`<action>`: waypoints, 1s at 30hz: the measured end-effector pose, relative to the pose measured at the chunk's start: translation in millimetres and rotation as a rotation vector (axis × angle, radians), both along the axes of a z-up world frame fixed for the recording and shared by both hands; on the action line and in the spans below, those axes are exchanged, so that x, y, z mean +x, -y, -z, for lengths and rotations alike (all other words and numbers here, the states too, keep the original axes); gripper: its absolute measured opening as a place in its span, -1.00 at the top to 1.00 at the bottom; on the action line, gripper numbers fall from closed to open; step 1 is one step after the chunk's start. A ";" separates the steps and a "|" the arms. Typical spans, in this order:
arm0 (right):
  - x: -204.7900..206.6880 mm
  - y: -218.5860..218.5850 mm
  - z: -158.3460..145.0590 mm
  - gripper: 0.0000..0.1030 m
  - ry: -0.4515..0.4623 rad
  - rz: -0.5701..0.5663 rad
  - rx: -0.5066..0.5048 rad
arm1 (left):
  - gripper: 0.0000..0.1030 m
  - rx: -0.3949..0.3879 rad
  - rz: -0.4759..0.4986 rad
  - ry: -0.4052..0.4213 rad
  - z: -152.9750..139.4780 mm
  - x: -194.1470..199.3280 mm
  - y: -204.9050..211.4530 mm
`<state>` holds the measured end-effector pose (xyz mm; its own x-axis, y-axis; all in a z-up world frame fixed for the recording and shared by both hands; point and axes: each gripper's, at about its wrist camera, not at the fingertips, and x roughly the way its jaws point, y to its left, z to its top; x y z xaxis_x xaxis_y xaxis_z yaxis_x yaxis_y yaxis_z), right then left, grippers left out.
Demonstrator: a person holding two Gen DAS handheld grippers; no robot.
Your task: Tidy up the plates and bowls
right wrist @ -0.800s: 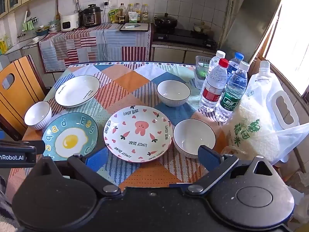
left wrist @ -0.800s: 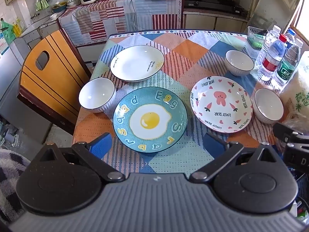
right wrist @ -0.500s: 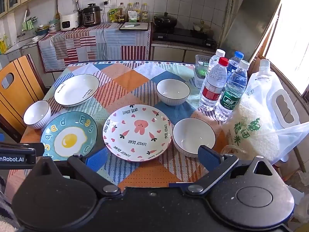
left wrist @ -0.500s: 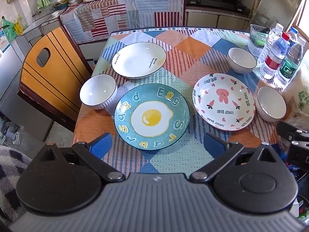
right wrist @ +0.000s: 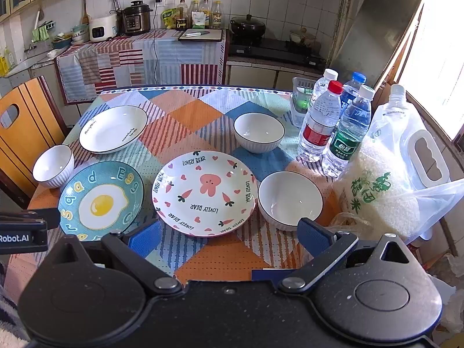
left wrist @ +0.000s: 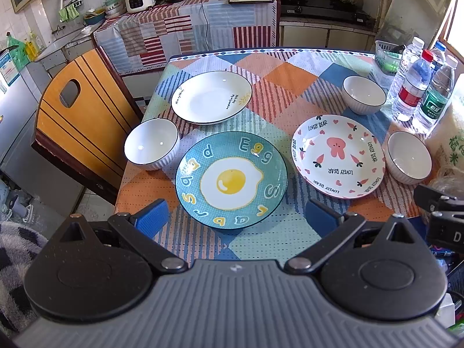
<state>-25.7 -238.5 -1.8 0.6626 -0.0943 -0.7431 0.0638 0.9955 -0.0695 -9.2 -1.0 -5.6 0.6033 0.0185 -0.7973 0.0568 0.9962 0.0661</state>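
Over the last moment the left gripper had eased closer over the round teal ceramic plate printed with a fried egg, its blue pads spread wide and holding nothing. The right gripper, equally spread and empty, barely shifted above the white plate with pink bear and carrots. All three plates and three white ribbed bowls lay separate on the patchwork tablecloth, so sorting looked not yet started; the egg plate seemed the likely first pick.
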 end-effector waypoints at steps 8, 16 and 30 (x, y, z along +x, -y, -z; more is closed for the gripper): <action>0.7 -0.6 2.1 -0.96 -0.008 0.000 0.004 | -0.99 0.026 -0.001 0.024 0.4 -3.8 3.5; 0.3 -2.2 5.9 -0.96 -0.022 -0.001 0.004 | -0.99 0.029 -0.001 0.042 2.3 -7.2 3.4; 4.4 -3.8 8.6 -0.96 -0.046 -0.008 0.007 | -0.99 -0.001 -0.015 -0.001 13.1 -3.8 -4.5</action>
<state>-21.3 -234.7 -10.4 0.6287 -0.0834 -0.7731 0.0527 0.9965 -0.0647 -13.0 3.5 -18.7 0.6022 0.0265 -0.7979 0.0421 0.9970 0.0648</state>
